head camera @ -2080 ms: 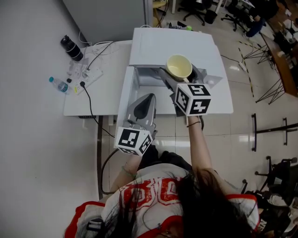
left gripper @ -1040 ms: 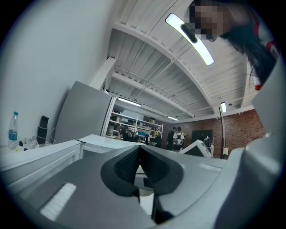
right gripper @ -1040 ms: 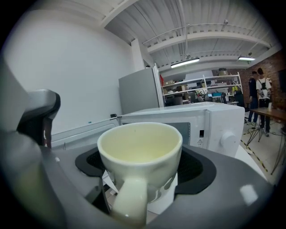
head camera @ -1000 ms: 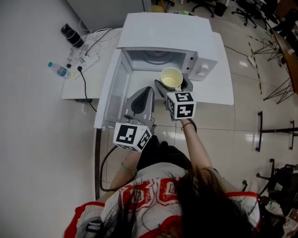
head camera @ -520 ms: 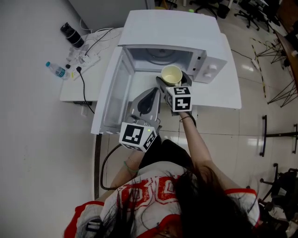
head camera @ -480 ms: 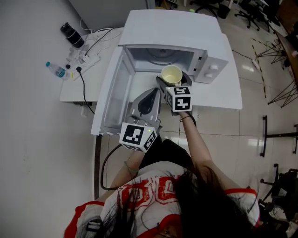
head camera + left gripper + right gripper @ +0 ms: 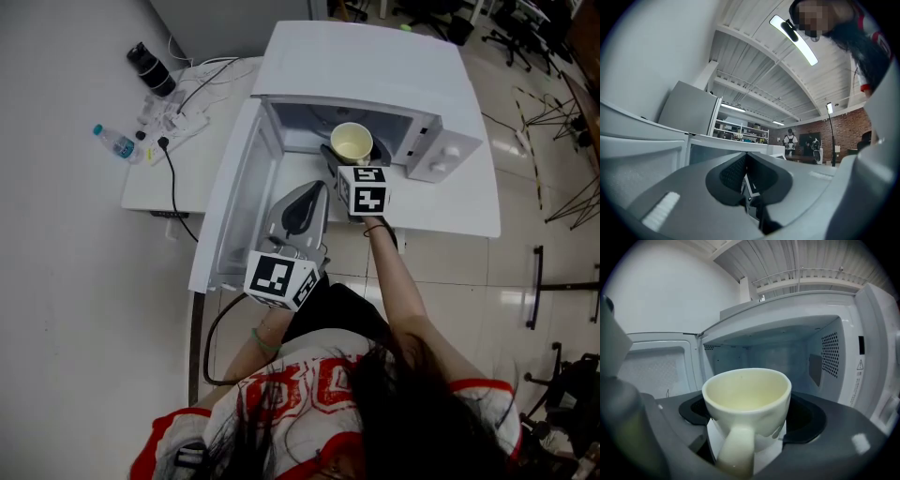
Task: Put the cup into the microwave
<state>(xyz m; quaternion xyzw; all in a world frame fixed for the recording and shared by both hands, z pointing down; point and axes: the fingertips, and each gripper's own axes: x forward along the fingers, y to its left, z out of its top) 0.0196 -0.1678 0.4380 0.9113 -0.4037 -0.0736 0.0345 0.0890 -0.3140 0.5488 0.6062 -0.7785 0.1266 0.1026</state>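
A pale yellow cup is held upright between the jaws of my right gripper, its handle toward the camera. It hangs at the mouth of the open white microwave, whose empty cavity lies just ahead. The microwave door stands swung out to the left. My left gripper is lower and to the left, in front of the door, its jaws shut with nothing between them and pointing upward toward the ceiling.
A white table carries the microwave. At its far left end lie a power strip with cables, a dark flask and a plastic bottle. Office chairs stand on the tiled floor at the back right.
The right gripper has carried the cup forward from in front of the microwave up to the cavity opening. The left gripper has stayed by the open door.
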